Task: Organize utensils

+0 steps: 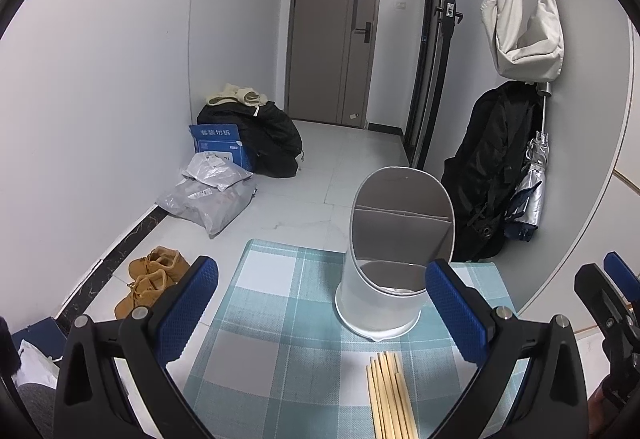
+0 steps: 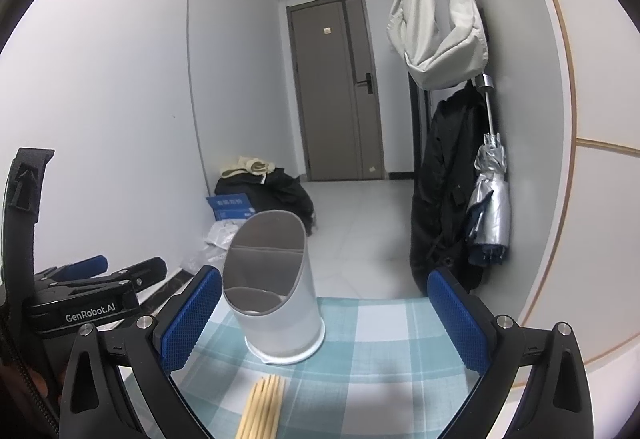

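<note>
A white utensil holder (image 1: 380, 279) with a slanted oval mouth and an inner divider stands upright on the blue-checked tablecloth (image 1: 280, 319). A bundle of pale wooden chopsticks (image 1: 390, 395) lies flat on the cloth just in front of it. My left gripper (image 1: 322, 311) is open and empty, above the near part of the table. In the right wrist view the holder (image 2: 276, 303) and chopsticks (image 2: 264, 407) show again. My right gripper (image 2: 324, 323) is open and empty, with the chopsticks between and below its fingers.
The table's far edge drops to a tiled floor with brown shoes (image 1: 152, 279), grey parcels (image 1: 208, 195) and a blue box (image 1: 218, 145). A black coat (image 2: 444, 191), an umbrella (image 2: 490, 207) and a white bag (image 2: 440, 31) hang on the right wall.
</note>
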The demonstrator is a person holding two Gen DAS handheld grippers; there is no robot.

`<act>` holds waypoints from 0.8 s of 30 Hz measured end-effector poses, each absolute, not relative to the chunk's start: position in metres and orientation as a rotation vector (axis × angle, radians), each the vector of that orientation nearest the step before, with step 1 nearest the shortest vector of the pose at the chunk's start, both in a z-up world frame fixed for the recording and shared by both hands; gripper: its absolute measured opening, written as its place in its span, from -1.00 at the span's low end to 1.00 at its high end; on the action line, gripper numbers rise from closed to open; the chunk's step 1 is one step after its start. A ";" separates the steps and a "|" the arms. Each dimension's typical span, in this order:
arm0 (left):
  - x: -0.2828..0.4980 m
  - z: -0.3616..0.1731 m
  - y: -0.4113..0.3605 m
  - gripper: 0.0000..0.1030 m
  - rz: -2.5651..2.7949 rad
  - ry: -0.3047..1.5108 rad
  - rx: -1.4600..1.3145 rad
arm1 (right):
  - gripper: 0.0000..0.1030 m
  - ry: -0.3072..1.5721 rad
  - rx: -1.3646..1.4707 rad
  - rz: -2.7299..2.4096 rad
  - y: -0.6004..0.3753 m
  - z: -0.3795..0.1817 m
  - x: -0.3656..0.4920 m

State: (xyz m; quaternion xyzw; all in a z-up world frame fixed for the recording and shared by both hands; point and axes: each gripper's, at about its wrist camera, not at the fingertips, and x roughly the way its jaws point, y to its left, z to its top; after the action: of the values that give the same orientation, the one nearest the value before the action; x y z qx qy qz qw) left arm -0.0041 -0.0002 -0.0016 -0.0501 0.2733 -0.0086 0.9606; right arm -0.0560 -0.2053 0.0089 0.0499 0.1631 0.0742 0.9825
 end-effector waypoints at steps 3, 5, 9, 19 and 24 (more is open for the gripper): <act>-0.004 -0.002 0.000 0.97 -0.013 0.557 -0.105 | 1.00 0.325 0.104 0.152 -0.205 0.009 -0.057; -0.003 -0.002 -0.001 0.98 -0.006 0.560 -0.097 | 1.00 0.332 0.111 0.177 -0.206 0.009 -0.057; -0.004 -0.002 -0.002 0.98 -0.009 0.558 -0.092 | 1.00 0.338 0.120 0.201 -0.206 0.008 -0.057; -0.003 -0.004 0.002 0.98 -0.008 0.569 -0.111 | 1.00 0.332 0.126 0.196 -0.207 0.008 -0.058; -0.002 -0.005 0.001 0.98 -0.005 0.576 -0.107 | 1.00 0.308 0.129 0.192 -0.208 0.007 -0.059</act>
State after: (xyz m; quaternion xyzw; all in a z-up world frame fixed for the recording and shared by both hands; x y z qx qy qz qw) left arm -0.0022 0.0012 -0.0048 -0.0529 0.2839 -0.0027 0.9574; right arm -0.0593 -0.2081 0.0070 0.0643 0.1532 0.0955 0.9815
